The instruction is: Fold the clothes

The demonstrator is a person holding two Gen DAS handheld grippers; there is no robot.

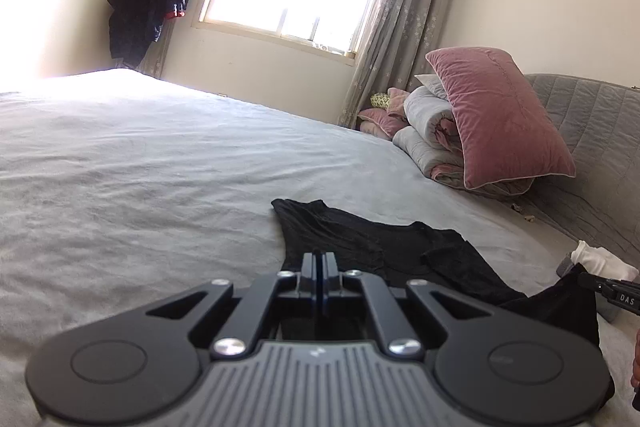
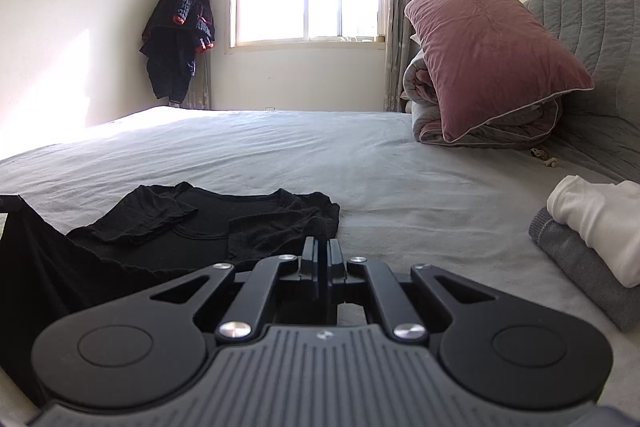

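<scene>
Bed (image 2: 280, 155) covered with a grey sheet, lightly creased, sunlit at its far left corner. Lying on it: a black T-shirt (image 2: 224, 223), spread flat with both sleeves folded inward, its near hem raised off the sheet. At the right edge, a folded grey garment (image 2: 576, 263) with a folded white garment (image 2: 596, 227) on top. At the head end, a folded grey-and-pink duvet (image 2: 480, 131) bearing a tilted pink pillow (image 2: 488, 47).
</scene>
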